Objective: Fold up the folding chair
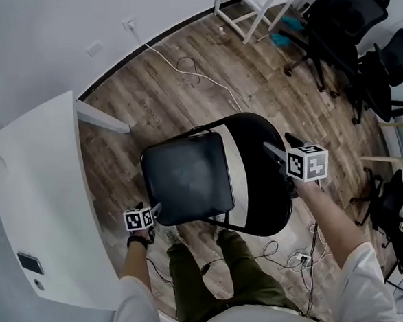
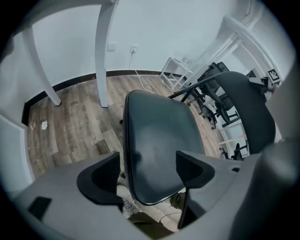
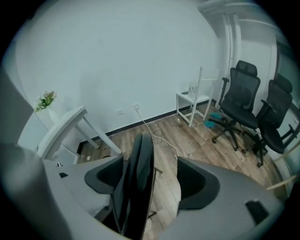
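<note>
The black folding chair stands unfolded on the wood floor, its seat (image 1: 187,178) flat and its rounded backrest (image 1: 261,177) upright. My left gripper (image 1: 154,210) is low at the seat's near left corner. In the left gripper view the seat (image 2: 154,140) reaches in between the wide-apart jaws of my left gripper (image 2: 147,161), which do not press on it. My right gripper (image 1: 283,145) is at the backrest's top edge. In the right gripper view the backrest (image 3: 140,187) runs edge-on between the jaws of my right gripper (image 3: 150,176), close to the left one, with a gap on the right.
A white table (image 1: 46,202) stands close on the left, its legs (image 2: 105,51) beyond the seat. Black office chairs (image 1: 344,30) and a white frame (image 1: 259,1) fill the far right. A white cable (image 1: 188,68) crosses the floor. A power strip and cords (image 1: 301,256) lie by my legs (image 1: 202,274).
</note>
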### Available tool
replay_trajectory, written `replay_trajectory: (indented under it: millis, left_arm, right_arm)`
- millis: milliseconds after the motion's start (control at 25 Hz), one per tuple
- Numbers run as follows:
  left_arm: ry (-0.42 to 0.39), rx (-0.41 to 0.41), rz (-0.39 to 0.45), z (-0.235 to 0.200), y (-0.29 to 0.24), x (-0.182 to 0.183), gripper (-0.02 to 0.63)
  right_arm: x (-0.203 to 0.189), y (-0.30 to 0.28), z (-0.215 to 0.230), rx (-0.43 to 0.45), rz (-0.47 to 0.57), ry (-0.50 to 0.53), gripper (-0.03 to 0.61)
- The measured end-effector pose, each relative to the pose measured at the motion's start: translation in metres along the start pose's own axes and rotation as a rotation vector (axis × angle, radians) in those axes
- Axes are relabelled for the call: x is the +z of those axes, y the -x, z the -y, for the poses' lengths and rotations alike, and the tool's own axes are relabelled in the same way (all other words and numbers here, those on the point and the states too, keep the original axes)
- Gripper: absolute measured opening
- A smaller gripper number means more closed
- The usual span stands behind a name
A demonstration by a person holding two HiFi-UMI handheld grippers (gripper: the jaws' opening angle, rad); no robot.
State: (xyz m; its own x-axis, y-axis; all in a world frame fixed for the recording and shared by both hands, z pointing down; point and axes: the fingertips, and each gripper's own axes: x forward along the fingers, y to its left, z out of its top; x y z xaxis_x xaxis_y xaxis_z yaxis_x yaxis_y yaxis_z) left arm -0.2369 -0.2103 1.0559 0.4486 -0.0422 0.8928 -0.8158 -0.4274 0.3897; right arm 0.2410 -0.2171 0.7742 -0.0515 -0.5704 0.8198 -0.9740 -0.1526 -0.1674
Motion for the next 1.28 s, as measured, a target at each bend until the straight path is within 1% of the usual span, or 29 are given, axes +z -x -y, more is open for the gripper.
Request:
replay_trajectory:
  millis: [160, 240, 320, 480, 560, 600, 640, 680, 720, 760, 800, 840, 880, 960, 1080, 1160, 1280]
  left_arm:
    - [0.009, -0.057, -0.025, -0.016, -0.041, 0.008, 0.37]
    - [0.026, -0.102, -0.044, -0.02, -0.062, 0.013, 0.374]
    - [0.054, -0.159, -0.052, -0.024, -0.079, 0.015, 0.376]
    - [0.116, -0.26, -0.04, -0.036, -0.104, 0.011, 0.391]
    - [0.157, -0.332, -0.056, -0.04, -0.112, 0.006, 0.462]
    - [0.18, -0.381, -0.06, -0.039, -0.115, 0.005, 0.462]
    - [0.208, -0.437, -0.061, -0.035, -0.118, 0.005, 0.459]
    - [0.241, -0.494, -0.061, -0.032, -0.119, 0.004, 0.456]
    - [0.274, -0.544, -0.058, -0.028, -0.12, 0.002, 0.445]
    - [0.298, -0.582, -0.052, -0.026, -0.12, 0.001, 0.42]
    - [0.309, -0.607, -0.046, -0.025, -0.12, 0.001, 0.42]
    - [0.312, -0.621, -0.043, -0.024, -0.12, 0.002, 0.42]
    - [0.309, -0.628, -0.045, -0.024, -0.12, 0.003, 0.419]
    - [0.305, -0.629, -0.056, -0.022, -0.12, 0.003, 0.41]
    - [0.309, -0.608, -0.066, -0.02, -0.118, 0.001, 0.407]
    - [0.307, -0.59, -0.061, -0.018, -0.115, 0.001, 0.407]
    - [0.296, -0.565, -0.063, -0.01, -0.109, 0.005, 0.407]
  right_arm:
    - [0.003, -0.014, 0.005, 0.041, -0.072, -0.07, 0.367]
    - [0.007, -0.022, 0.005, 0.067, -0.112, -0.092, 0.367]
    - [0.007, -0.029, 0.003, 0.089, -0.153, -0.102, 0.366]
    - [0.003, -0.038, 0.001, 0.132, -0.218, -0.096, 0.364]
    - [-0.001, -0.044, -0.002, 0.167, -0.264, -0.094, 0.364]
    - [-0.002, -0.046, -0.004, 0.186, -0.286, -0.093, 0.362]
    - [-0.003, -0.047, -0.006, 0.209, -0.305, -0.101, 0.351]
    - [-0.004, -0.048, -0.01, 0.24, -0.318, -0.121, 0.326]
    - [-0.005, -0.048, -0.015, 0.278, -0.326, -0.15, 0.27]
    - [-0.005, -0.047, -0.02, 0.32, -0.327, -0.178, 0.218]
    - [-0.004, -0.046, -0.026, 0.364, -0.319, -0.189, 0.166]
    - [0.0, -0.046, -0.032, 0.404, -0.306, -0.174, 0.088]
    - [0.003, -0.046, -0.036, 0.434, -0.294, -0.145, 0.074]
    - [0.007, -0.047, -0.039, 0.453, -0.285, -0.126, 0.069]
    - [0.003, -0.047, -0.037, 0.431, -0.301, -0.158, 0.066]
    - [0.005, -0.045, -0.039, 0.436, -0.302, -0.158, 0.064]
    - [0.006, -0.037, -0.037, 0.391, -0.316, -0.188, 0.066]
